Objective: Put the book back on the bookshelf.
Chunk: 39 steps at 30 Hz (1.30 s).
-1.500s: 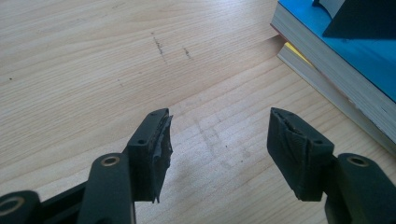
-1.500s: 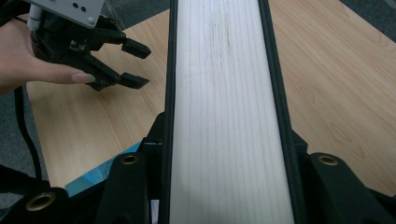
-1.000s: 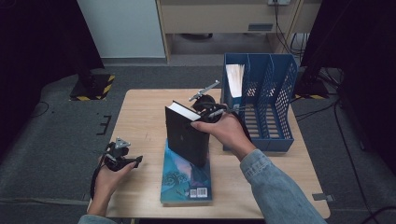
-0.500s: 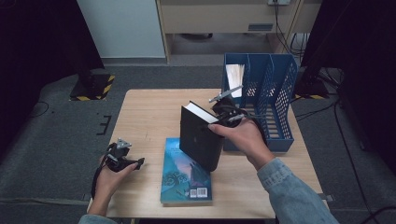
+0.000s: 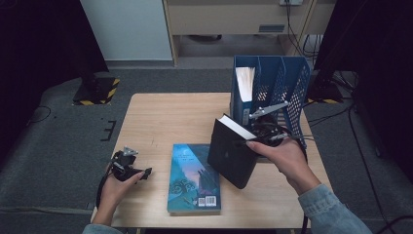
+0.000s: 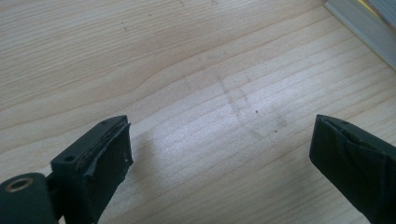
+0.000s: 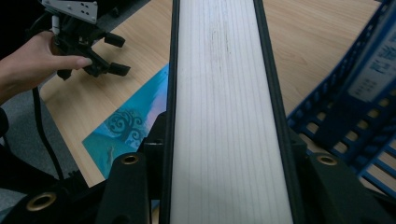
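My right gripper [image 5: 257, 136] is shut on a thick black book [image 5: 230, 155], held upright and tilted above the table just in front of the blue file rack [image 5: 292, 83]. In the right gripper view the book's white page edge [image 7: 219, 93] runs up between the jaws. A teal book [image 5: 195, 178] lies flat on the table to the left of it. My left gripper [image 5: 142, 171] rests near the table's front left; its jaws have just been opening and stand wide, with bare wood between the fingertips [image 6: 112, 149].
The rack's left slot holds a book with white pages [image 5: 245, 80]; its other slots look free. The wooden table [image 5: 165, 117] is bare at the back left. A corner of a book [image 6: 369, 23] shows in the left gripper view. Dark floor surrounds the table.
My right hand has carried the black book to the right, off the teal book and up to the blue rack. The left hand has stayed in place.
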Each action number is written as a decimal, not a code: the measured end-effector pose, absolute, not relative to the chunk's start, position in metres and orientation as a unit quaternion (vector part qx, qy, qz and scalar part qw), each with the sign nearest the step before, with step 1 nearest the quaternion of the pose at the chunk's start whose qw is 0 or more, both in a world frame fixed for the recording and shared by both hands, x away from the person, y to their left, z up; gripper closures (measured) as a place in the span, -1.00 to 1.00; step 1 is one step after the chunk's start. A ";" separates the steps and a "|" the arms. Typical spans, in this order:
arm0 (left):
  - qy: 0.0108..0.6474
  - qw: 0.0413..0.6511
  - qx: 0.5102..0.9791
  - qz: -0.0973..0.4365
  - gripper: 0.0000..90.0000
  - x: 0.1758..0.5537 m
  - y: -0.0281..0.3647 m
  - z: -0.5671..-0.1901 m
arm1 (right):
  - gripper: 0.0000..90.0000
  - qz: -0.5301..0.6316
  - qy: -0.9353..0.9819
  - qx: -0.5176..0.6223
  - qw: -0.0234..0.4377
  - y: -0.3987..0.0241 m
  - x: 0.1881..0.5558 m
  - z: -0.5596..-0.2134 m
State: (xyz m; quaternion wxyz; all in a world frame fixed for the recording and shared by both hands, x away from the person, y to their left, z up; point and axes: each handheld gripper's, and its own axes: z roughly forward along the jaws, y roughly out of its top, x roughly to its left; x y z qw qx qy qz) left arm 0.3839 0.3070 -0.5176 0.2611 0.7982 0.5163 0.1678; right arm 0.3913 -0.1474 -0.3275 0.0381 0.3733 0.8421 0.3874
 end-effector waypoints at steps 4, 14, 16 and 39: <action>0.514 0.256 0.802 0.165 -0.88 0.384 0.306 -0.519 | 0.17 0.390 0.836 0.383 0.045 -0.166 0.384 -0.329; 0.507 0.247 0.810 0.162 -0.89 0.383 0.304 -0.521 | 0.17 0.392 0.821 0.412 0.048 -0.208 0.368 -0.337; 0.507 0.246 0.810 0.162 -0.89 0.383 0.304 -0.521 | 0.17 0.393 0.818 0.417 0.052 -0.215 0.366 -0.339; 0.508 0.279 0.795 0.180 -1.00 0.377 0.304 -0.530 | 0.17 0.420 0.789 0.444 0.061 -0.262 0.350 -0.316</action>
